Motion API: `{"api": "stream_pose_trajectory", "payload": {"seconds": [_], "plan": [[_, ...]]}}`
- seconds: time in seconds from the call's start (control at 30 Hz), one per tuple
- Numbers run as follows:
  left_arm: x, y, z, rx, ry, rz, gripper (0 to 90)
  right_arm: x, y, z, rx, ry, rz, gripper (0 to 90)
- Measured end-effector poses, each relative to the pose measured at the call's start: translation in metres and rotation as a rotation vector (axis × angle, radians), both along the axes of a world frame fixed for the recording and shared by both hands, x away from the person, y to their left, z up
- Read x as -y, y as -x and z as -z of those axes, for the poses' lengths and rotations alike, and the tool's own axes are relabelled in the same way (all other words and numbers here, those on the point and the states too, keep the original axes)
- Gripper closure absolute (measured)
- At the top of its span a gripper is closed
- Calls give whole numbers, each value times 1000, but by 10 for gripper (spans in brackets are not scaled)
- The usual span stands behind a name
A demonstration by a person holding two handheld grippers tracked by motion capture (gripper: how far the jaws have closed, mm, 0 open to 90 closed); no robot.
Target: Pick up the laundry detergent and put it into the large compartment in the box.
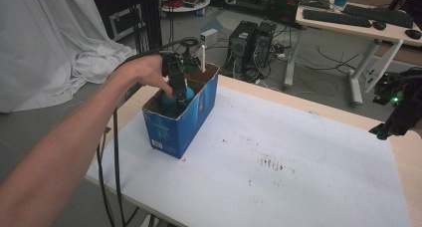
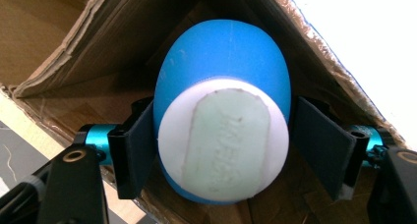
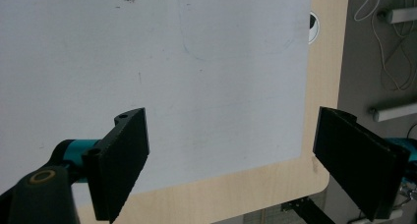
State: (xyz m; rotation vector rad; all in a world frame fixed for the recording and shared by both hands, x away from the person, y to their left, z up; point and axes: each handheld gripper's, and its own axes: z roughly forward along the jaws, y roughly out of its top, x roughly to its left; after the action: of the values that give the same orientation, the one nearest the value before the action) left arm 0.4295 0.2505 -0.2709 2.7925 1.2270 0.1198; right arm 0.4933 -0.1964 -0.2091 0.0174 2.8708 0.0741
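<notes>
Blue bottle (image 2: 223, 76) with white base (image 2: 222, 140) sits inside the blue cardboard box (image 1: 191, 120) at the surface's near left corner, base end facing up toward the left claw (image 2: 221, 150). Long axis runs straight down into the box, in line with the claw. Jaws stand half apart on either side of the base; a gap shows at one side, the other looks close against it, no firm grip. Right claw (image 3: 231, 165) hangs wide and empty over the surface's right edge (image 1: 405, 152), well apart; left hand (image 1: 144, 70) nearer.
</notes>
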Motion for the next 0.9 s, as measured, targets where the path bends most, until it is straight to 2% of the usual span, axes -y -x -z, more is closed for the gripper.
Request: {"api": "stream_pose_trajectory", "payload": {"seconds": [0.27, 0.6, 0.73, 0.9], "plan": [[-2, 1, -8, 12, 2, -1, 270, 0, 0, 0, 0, 1, 1, 129], [1, 3, -26, 40, 7, 0, 269, 0, 1, -1, -3, 0, 7, 129], [5, 5, -35, 56, 2, 5, 270, 1, 2, -2, -2, -2, 6, 129], [16, 7, -48, 76, -3, 35, 270, 1, 3, -3, 0, -5, 5, 129]]}}
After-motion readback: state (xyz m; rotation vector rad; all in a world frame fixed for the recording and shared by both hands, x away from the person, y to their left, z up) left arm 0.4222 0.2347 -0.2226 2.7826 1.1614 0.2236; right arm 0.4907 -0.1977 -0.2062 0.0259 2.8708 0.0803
